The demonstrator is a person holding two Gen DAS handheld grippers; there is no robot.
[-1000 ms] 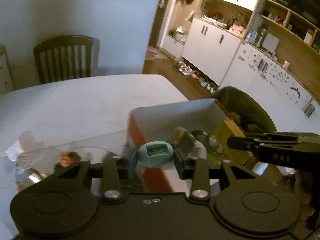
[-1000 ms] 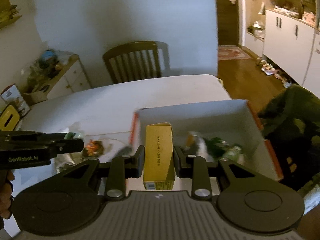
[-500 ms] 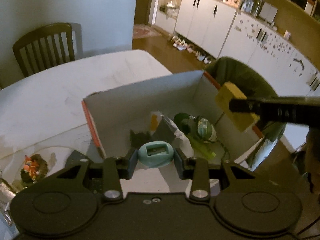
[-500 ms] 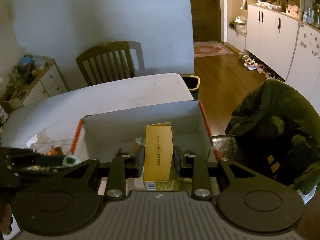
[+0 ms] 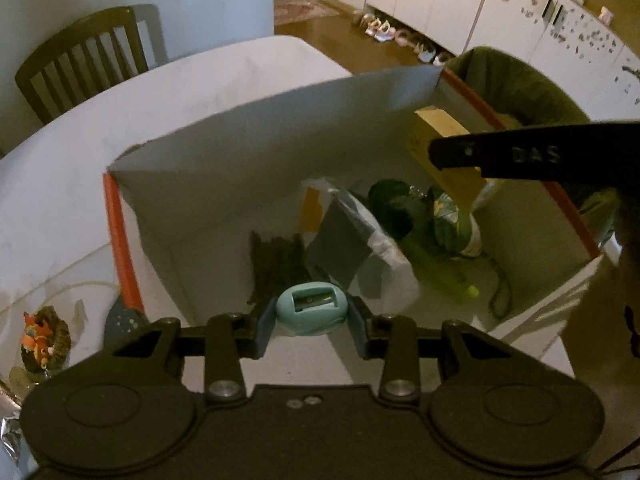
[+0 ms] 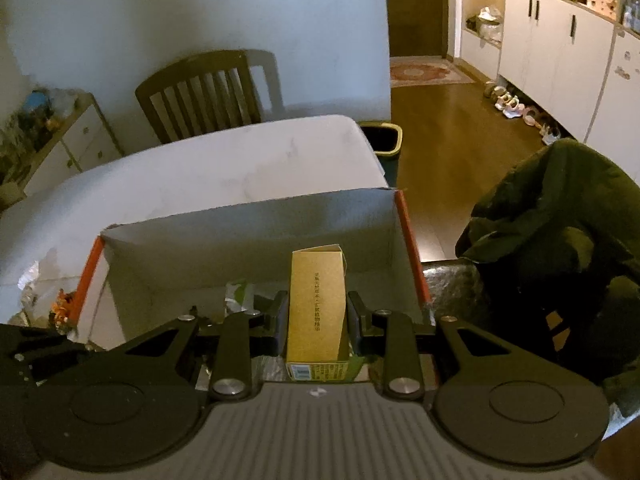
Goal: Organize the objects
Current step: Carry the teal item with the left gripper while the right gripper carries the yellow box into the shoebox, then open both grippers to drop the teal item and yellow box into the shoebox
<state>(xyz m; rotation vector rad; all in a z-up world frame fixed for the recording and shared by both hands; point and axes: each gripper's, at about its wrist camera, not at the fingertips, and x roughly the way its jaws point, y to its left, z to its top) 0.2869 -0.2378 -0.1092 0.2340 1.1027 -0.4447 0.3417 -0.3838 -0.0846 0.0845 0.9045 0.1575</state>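
Observation:
My left gripper (image 5: 311,312) is shut on a teal oval pencil sharpener (image 5: 312,309), held over the near part of an open white cardboard box with orange edges (image 5: 240,168). My right gripper (image 6: 316,316) is shut on a yellow carton (image 6: 318,304) with printed text, held above the same box (image 6: 248,240). In the left wrist view that carton (image 5: 444,140) and a black right finger (image 5: 520,156) hang over the box's right side. Inside the box lie a white bag (image 5: 372,248), green packets (image 5: 420,216) and a dark item (image 5: 276,264).
The box stands on a white table (image 5: 120,128) near its right edge. A small orange-and-green item (image 5: 42,340) and crumpled foil lie left of the box. A wooden chair (image 6: 200,92) stands behind the table; a dark green coat (image 6: 560,220) lies to the right.
Both grippers have moved forward and down over the box, each keeping its object. The box now fills more of both views and its contents are visible.

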